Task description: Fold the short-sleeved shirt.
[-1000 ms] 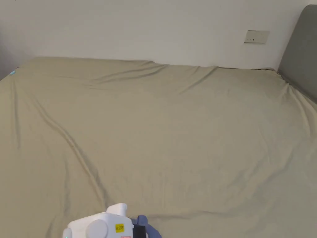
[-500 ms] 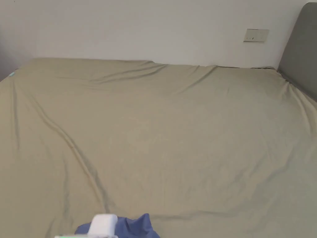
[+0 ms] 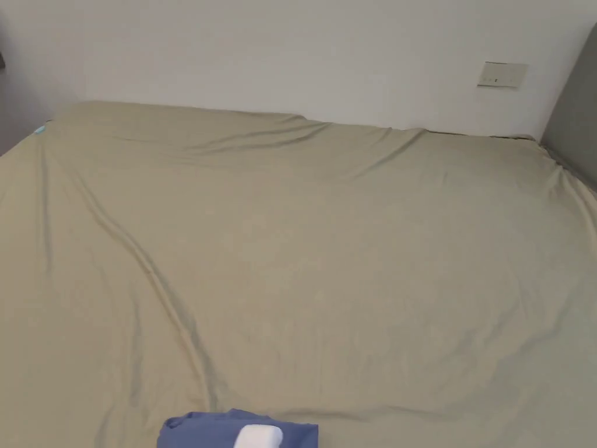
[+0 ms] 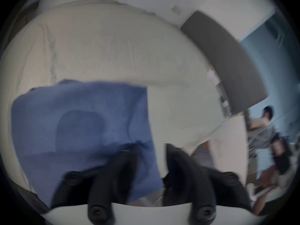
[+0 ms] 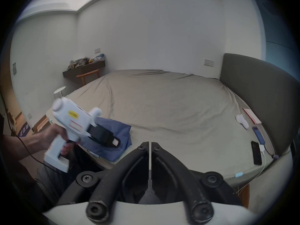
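Shirt (image 3: 233,429) now flatter | left tongs (image 5: 113,141) over it | bed (image 3: 326,245)

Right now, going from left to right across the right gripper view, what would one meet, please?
The person's hand → left tongs over the blue shirt → white object → black phone.

A bedroom in a home: a wide bed (image 3: 326,245) with a creased khaki sheet stands against a plain white wall, with a grey padded headboard (image 5: 259,89). A wall shelf (image 5: 84,70) holds piled clothes (a phone (image 5: 256,153) charges beside the headboard).
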A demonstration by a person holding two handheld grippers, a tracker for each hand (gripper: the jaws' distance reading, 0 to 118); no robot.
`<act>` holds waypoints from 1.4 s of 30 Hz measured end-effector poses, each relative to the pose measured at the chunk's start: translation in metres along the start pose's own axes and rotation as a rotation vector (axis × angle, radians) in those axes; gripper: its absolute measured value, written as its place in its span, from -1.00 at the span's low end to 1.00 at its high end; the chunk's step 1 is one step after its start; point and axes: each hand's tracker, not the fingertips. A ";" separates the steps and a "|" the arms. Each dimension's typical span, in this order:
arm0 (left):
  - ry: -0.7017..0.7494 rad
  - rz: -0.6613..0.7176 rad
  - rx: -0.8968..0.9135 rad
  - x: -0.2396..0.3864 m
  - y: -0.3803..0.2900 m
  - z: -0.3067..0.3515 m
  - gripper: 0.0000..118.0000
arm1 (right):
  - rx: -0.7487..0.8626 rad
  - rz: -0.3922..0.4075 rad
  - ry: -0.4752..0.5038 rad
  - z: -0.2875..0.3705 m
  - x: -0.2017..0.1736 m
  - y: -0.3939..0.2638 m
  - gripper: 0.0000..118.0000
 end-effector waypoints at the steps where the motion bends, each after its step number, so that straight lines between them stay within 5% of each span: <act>1: -0.073 0.036 0.092 -0.011 0.002 0.025 0.42 | -0.003 0.034 -0.007 -0.010 -0.008 0.006 -0.97; 2: -0.112 0.063 0.181 -0.022 0.001 0.048 0.74 | -0.007 0.061 -0.001 -0.018 -0.015 0.011 -0.97; 3: -0.129 0.075 0.284 -0.030 -0.002 0.071 0.84 | -0.012 0.072 0.015 -0.026 -0.020 0.015 -0.97; 5: -0.098 0.146 0.418 -0.065 -0.002 0.108 0.84 | -0.012 0.038 0.095 -0.046 -0.031 0.022 -0.97; 8: 0.011 0.343 0.367 -0.132 0.003 0.125 0.84 | -0.079 -0.061 0.218 -0.088 -0.047 0.031 -0.98; 10: -0.048 0.432 0.314 -0.161 -0.001 0.132 0.84 | -0.126 -0.033 0.212 -0.122 -0.068 0.034 -0.98; 14: -0.157 0.376 0.262 -0.161 -0.010 0.115 0.84 | -0.328 0.044 0.270 -0.208 -0.119 0.023 -1.00; 17: -0.202 0.361 0.124 -0.175 -0.007 0.084 0.84 | -0.520 0.130 0.204 -0.260 -0.146 -0.008 -1.00; 19: -0.228 0.356 0.082 -0.173 -0.004 0.064 0.84 | -0.395 0.109 0.214 -0.256 -0.145 -0.012 -1.00; 23: -0.379 0.310 0.148 -0.168 0.003 0.052 0.85 | -0.442 0.041 0.289 -0.241 -0.121 -0.001 -1.00; 25: -0.459 0.420 0.068 -0.167 0.011 0.038 0.58 | -0.447 0.022 0.296 -0.246 -0.109 -0.003 -1.00; 27: -0.365 0.412 0.045 -0.174 0.011 0.014 -0.28 | -0.447 -0.037 0.301 -0.246 -0.104 -0.002 -1.00; 31: -0.443 0.497 0.084 -0.188 0.004 0.016 -0.35 | -0.431 -0.092 0.308 -0.240 -0.094 -0.007 -1.00; 37: -0.303 0.234 0.016 -0.186 0.025 0.058 -0.41 | -0.357 -0.078 0.300 -0.207 -0.085 0.008 -1.00; 42: -0.244 0.171 0.041 -0.215 0.046 0.124 -0.42 | -0.277 -0.154 0.246 -0.176 -0.066 0.041 -1.00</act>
